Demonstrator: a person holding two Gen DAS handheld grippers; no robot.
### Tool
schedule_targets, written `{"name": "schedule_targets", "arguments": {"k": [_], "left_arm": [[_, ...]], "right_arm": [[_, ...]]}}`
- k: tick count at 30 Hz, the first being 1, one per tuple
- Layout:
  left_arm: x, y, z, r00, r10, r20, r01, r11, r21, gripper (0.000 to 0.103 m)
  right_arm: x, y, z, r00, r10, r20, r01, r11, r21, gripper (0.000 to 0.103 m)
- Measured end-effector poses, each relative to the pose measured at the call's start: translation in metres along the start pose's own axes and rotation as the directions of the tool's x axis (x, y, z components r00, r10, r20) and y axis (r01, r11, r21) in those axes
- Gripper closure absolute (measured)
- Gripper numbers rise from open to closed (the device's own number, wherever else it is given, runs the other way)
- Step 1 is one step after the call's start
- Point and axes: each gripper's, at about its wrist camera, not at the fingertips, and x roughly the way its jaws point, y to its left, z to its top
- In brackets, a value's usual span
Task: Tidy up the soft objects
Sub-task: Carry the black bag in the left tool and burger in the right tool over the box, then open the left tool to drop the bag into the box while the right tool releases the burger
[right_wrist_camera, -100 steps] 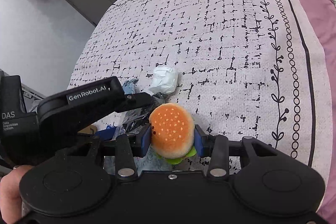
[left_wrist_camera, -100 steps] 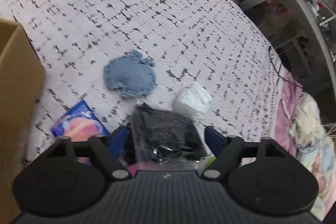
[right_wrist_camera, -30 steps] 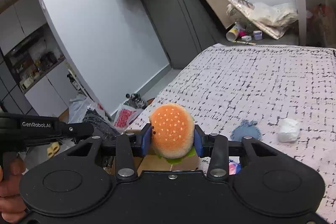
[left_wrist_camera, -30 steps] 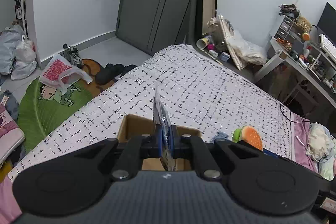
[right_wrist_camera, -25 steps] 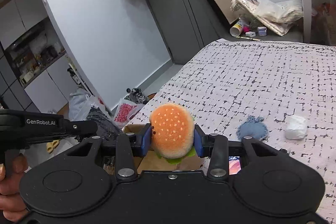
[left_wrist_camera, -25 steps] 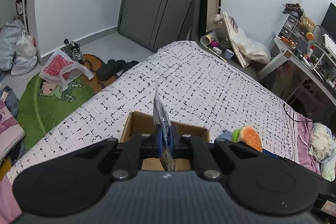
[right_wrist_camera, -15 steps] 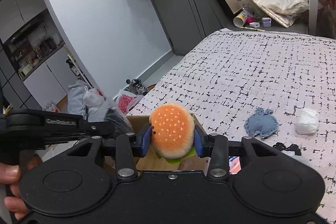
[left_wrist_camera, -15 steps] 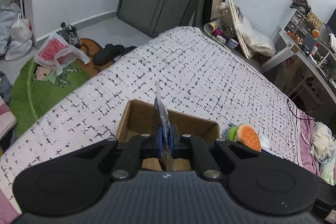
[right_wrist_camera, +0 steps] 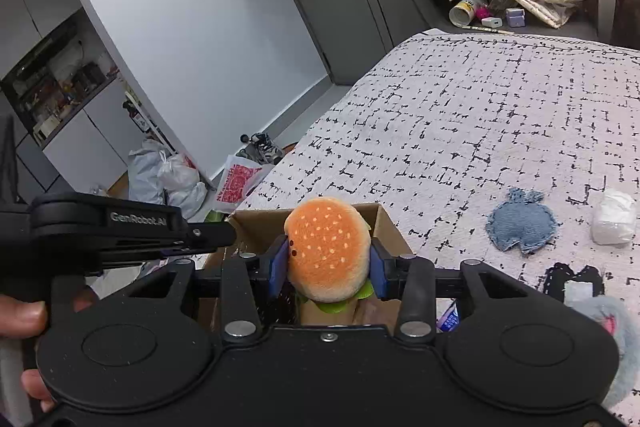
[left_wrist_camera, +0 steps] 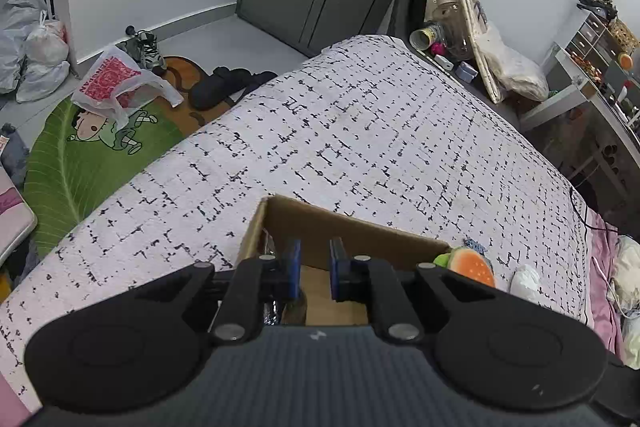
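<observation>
A brown cardboard box (left_wrist_camera: 352,227) stands open on the patterned bed. My left gripper (left_wrist_camera: 314,269) hangs over its mouth, open and empty; a crinkly plastic packet (left_wrist_camera: 269,309) lies inside below it. My right gripper (right_wrist_camera: 328,267) is shut on an orange plush burger (right_wrist_camera: 328,247) and holds it over the box (right_wrist_camera: 386,227). The burger also shows in the left wrist view (left_wrist_camera: 470,265), at the box's right corner. The left gripper's body (right_wrist_camera: 120,227) shows at the left of the right wrist view.
On the bed to the right of the box lie a blue denim apple-shaped pad (right_wrist_camera: 522,227), a white wad (right_wrist_camera: 614,217), a black printed piece (right_wrist_camera: 570,279) and a grey plush (right_wrist_camera: 612,327). The bed's edge drops to a floor with bags and shoes (left_wrist_camera: 108,83).
My left gripper opened and let go of the plastic packet, which dropped into the box. Both grippers moved closer over the box. The right gripper still holds the burger.
</observation>
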Motion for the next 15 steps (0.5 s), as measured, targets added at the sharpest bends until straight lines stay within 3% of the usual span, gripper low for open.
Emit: {"name": "schedule_targets", "arguments": {"k": [4,6,8,15], "left_arm": [[-0.001,0.003,0.002,1.000,0.005,-0.013,-0.005,1.000,0.007,0.090],[-0.002,0.005,0.003,1.000,0.015,-0.023,-0.014,1.000,0.007,0.086],[-0.002,0.005,0.003,0.999,0.022,-0.027,-0.022,1.000,0.007,0.078],[-0.011,-0.001,0.001,0.995,0.098,-0.033,-0.097,0.995,0.035,0.034]], "right_arm": [[0.004,0.004,0.002,1.000,0.004,0.001,-0.004,1.000,-0.012,0.062],[0.006,0.006,0.002,1.000,0.011,-0.005,-0.011,1.000,-0.021,0.054],[0.006,0.007,0.003,1.000,0.014,-0.008,-0.014,0.999,-0.033,0.043],[-0.007,0.005,0.010,1.000,0.007,-0.012,-0.007,1.000,-0.008,0.027]]}}
